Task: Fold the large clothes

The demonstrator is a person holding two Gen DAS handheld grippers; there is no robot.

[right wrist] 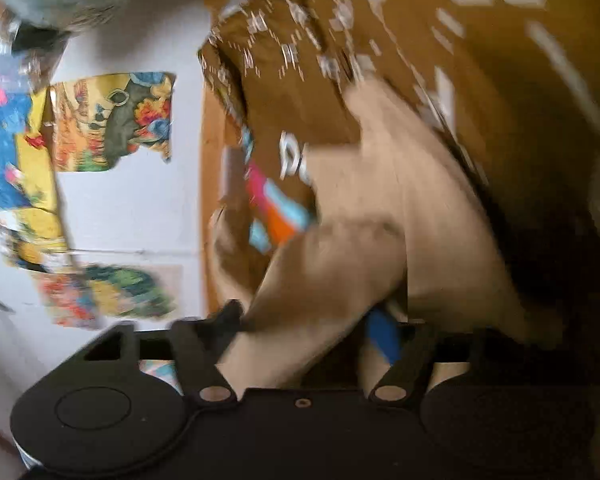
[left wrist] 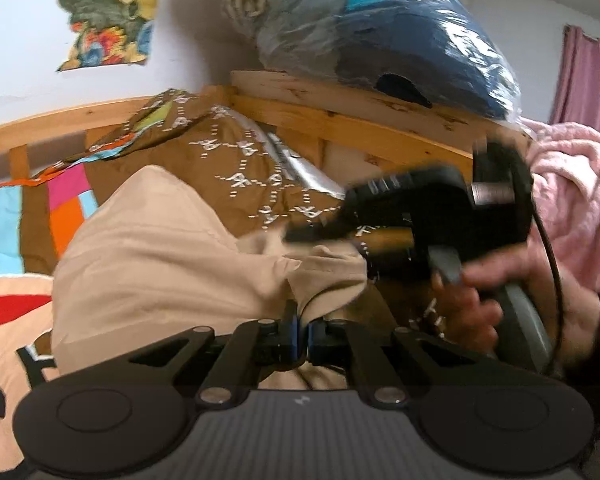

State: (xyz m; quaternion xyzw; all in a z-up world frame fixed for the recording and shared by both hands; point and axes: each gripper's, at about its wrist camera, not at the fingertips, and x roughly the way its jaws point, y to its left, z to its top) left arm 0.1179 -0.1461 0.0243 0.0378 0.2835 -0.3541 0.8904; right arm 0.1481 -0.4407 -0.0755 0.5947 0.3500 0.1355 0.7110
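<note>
Beige garment (left wrist: 160, 248) fabric is pinched between the closed blue pads of the left gripper (left wrist: 303, 336). The right gripper (right wrist: 312, 336) is draped in it; its finger state cannot be determined. The garment lies bunched over the brown patterned bedspread (left wrist: 220, 160).

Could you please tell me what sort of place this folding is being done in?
Most likely a bedroom: a wooden bed frame with a brown patterned bedspread, posters on the wall, and a pink curtain.

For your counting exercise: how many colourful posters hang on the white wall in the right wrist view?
3, though more may be hidden. One poster sits uppermost, a blue-and-yellow poster lies at the left edge, and a third poster hangs lowest.
</note>
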